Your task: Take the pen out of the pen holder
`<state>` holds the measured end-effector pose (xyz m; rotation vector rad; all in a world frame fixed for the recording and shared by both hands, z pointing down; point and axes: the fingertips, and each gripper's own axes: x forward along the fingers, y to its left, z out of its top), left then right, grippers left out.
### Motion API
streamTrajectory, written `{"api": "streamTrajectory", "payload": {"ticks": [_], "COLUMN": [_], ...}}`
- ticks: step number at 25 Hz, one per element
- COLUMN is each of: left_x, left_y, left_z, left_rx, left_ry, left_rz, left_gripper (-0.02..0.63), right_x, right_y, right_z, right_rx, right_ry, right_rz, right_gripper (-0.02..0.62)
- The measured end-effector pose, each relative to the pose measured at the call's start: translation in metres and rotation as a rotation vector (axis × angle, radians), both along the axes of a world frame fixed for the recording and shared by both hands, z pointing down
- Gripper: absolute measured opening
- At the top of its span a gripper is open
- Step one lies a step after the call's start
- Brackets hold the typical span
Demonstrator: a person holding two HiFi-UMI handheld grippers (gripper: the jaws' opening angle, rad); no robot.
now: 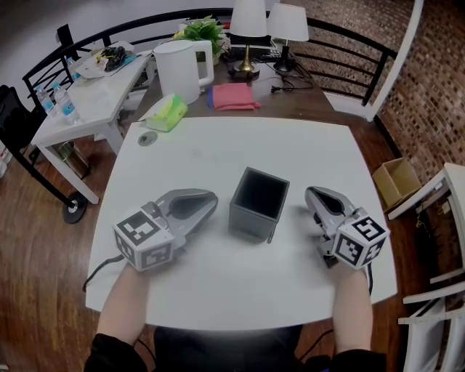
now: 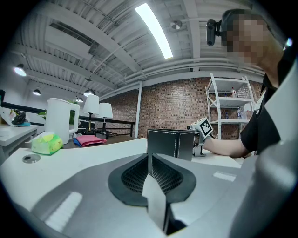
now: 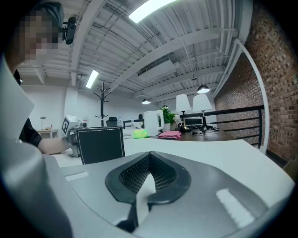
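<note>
Left tongs [image 1: 211, 199] and right tongs [image 1: 312, 193] sit closed and empty on the white counter [image 1: 218, 283], with the pen holder [image 1: 259, 205] between them.

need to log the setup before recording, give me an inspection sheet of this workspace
surface: white table, rounded corners
job's things: dark square pen holder upright mid-table, interior dark, nothing seen in it
clutter: green packet and round cap near far left corner
grippers: left gripper and right gripper shut, empty, flanking the holder
cables: cable trailing from left gripper
surroundings: kettle, pink cloth, lamps on desk behind; brick wall
</note>
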<state>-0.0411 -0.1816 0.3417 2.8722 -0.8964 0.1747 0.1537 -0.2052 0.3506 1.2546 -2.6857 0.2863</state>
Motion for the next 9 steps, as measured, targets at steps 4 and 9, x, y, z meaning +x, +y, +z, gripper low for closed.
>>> {"api": "streamTrajectory", "payload": {"ticks": [4,9], "left_x": [0.0003,-0.0002], "left_y": [0.0001,0.0000], "left_z": [0.0003,-0.0020], "left_rx": [0.001,-0.004], "left_ry": [0.000,0.004], "left_rz": [-0.001,-0.004], "left_gripper": [0.025,0.025], "right_x": [-0.0001,-0.0010], "right_y": [0.0008,0.0002], "right_z": [0.0001,-0.0021], "right_rx": [-0.001,0.000], "right_ry": [0.000,0.003], "right_rz": [-0.005,-0.009], "right_gripper": [0.012,0.012]}}
